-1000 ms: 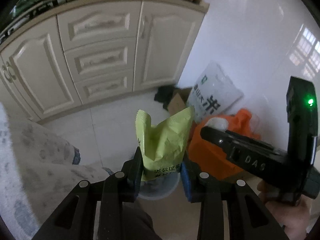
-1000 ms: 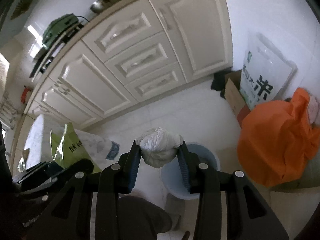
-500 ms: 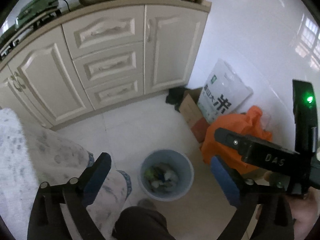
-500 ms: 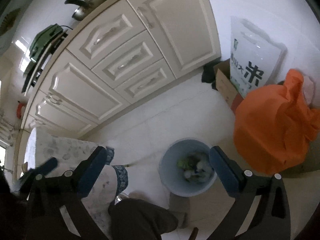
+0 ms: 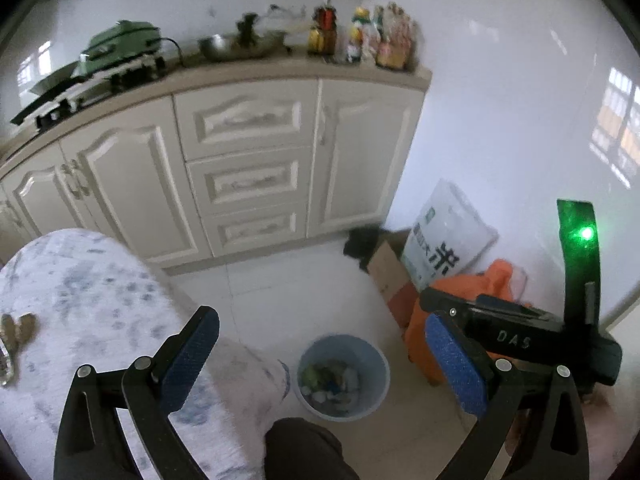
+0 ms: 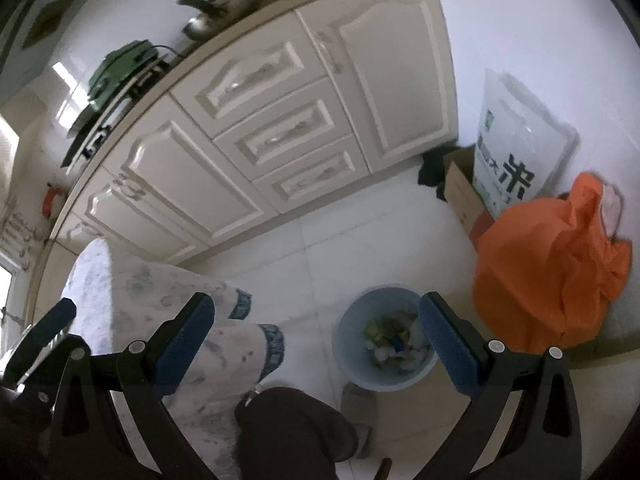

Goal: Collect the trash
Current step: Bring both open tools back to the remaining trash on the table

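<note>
A light blue trash bin (image 5: 374, 390) stands on the white tile floor, with green, white and blue trash inside. It also shows in the right wrist view (image 6: 352, 334). My left gripper (image 5: 324, 360) is open and empty, high above the floor over the table edge and bin. My right gripper (image 6: 316, 340) is open and empty too, above the bin. The right gripper's black body (image 5: 520, 332) with a green light shows at the right of the left wrist view.
A table with a white-blue patterned cloth (image 5: 80, 308) is at the left; small items (image 5: 16, 336) lie on it. An orange bag (image 6: 548, 268), a cardboard box (image 6: 460, 196) and a white rice sack (image 6: 516, 144) stand by the wall. Cream cabinets (image 5: 248, 168) are behind. The person's leg (image 6: 288, 432) is below.
Both grippers opened and let go: the green snack bag and the crumpled white tissue dropped into the bin. Both grippers then rose and drew back from the bin.
</note>
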### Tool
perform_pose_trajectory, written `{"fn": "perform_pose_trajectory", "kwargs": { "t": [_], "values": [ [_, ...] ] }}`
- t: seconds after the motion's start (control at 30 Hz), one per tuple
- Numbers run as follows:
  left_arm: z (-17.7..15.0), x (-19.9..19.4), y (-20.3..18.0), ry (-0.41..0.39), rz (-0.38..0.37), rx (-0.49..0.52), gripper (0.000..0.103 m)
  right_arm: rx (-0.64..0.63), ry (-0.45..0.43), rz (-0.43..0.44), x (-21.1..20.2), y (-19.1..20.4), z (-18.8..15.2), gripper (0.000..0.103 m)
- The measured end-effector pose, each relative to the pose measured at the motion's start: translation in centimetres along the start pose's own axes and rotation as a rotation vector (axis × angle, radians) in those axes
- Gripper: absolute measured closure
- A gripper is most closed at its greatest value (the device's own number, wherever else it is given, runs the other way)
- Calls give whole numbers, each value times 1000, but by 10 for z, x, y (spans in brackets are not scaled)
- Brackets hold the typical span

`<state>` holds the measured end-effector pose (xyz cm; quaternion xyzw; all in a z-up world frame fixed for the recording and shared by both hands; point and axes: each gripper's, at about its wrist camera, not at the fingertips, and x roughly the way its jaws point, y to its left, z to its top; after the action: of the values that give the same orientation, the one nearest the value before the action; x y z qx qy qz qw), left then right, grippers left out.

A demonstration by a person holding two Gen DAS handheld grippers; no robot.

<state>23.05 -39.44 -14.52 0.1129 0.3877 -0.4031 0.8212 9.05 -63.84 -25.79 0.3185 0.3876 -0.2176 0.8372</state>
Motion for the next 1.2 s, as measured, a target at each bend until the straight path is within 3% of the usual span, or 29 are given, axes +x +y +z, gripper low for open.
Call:
{"fn": "perform_pose_trajectory", "kwargs": {
  "t": [0.37,0.7,0.97,1.2],
  "values": [
    [-51,-136,70,-186,78,-115,1,-144,-58,92,-33,92,0,0],
    [-123,-222,130,-274,211,-253,1,-328,-101,218,-59,195,-16,0],
    [-166,-263,161,-296,338,-372,1,-449,-81,288,-56,264,-42,0],
    [-183,-267,187,-270,419,-448,1,-550,-46,315,-40,311,-60,0]
  ]
}}
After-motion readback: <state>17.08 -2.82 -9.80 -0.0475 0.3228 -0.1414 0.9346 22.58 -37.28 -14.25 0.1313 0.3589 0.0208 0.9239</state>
